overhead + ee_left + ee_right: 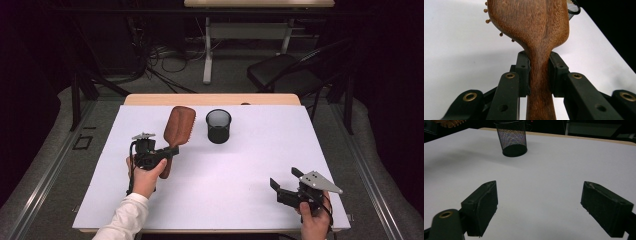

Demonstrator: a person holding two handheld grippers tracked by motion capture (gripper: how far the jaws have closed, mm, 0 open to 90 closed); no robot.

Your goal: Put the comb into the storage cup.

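Note:
A brown wooden hairbrush (179,127) is held above the white sheet, left of a black mesh cup (218,126). My left gripper (170,151) is shut on the brush's handle; in the left gripper view both pads clamp the narrow wooden neck (539,75) and the brush head (529,22) rises ahead, bristle tips showing at its left edge. The mesh cup's rim (573,7) peeks in behind the head. My right gripper (286,181) rests near the front right of the table, jaws wide apart with nothing between them (539,207). The mesh cup (512,138) stands upright farther ahead of it.
A white sheet (250,170) covers the wooden table (210,99). A black chair (280,72) and a second table's legs (207,50) stand beyond the far edge, with cables on the floor.

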